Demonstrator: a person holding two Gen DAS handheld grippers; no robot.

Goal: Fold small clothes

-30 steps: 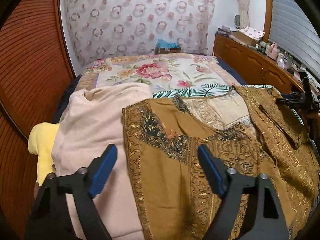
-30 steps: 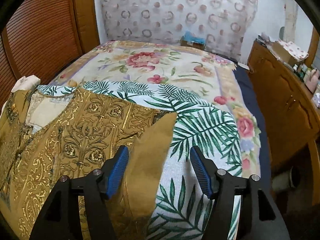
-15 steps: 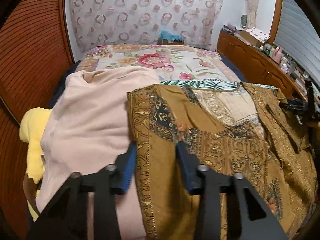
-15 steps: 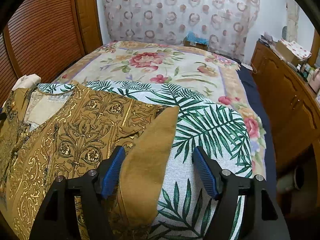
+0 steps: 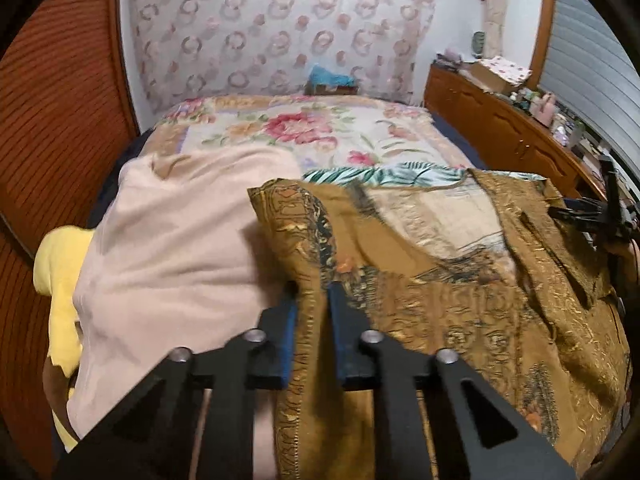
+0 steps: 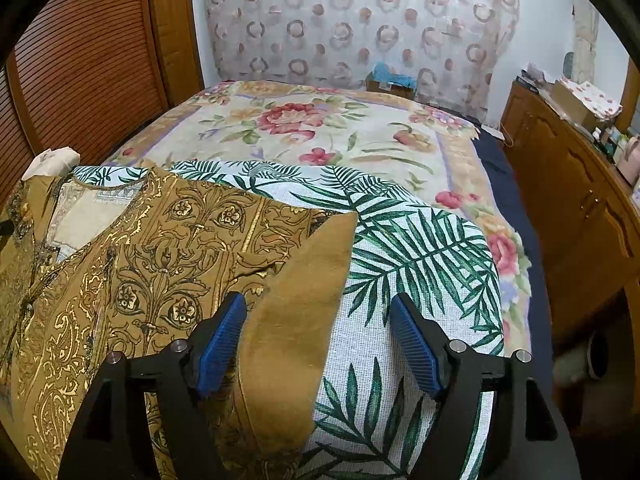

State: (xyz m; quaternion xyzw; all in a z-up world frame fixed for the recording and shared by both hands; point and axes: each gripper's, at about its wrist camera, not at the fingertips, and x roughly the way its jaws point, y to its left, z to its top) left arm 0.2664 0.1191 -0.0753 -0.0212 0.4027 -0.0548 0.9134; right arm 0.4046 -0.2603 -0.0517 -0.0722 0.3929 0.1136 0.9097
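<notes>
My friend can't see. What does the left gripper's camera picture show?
The left gripper is closing its blue pads on the edge of a brown and gold patterned garment spread on a bed. A pale pink cloth lies beside it.

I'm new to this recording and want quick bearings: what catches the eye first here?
The ornate mustard-gold garment spread over a palm-leaf cloth on the bed dominates both views. In the left wrist view the left claw is closing on the garment's embroidered edge, beside a pale pink cloth. The right claw stands open over the garment's plain folded sleeve, its pads clear of it.
</notes>
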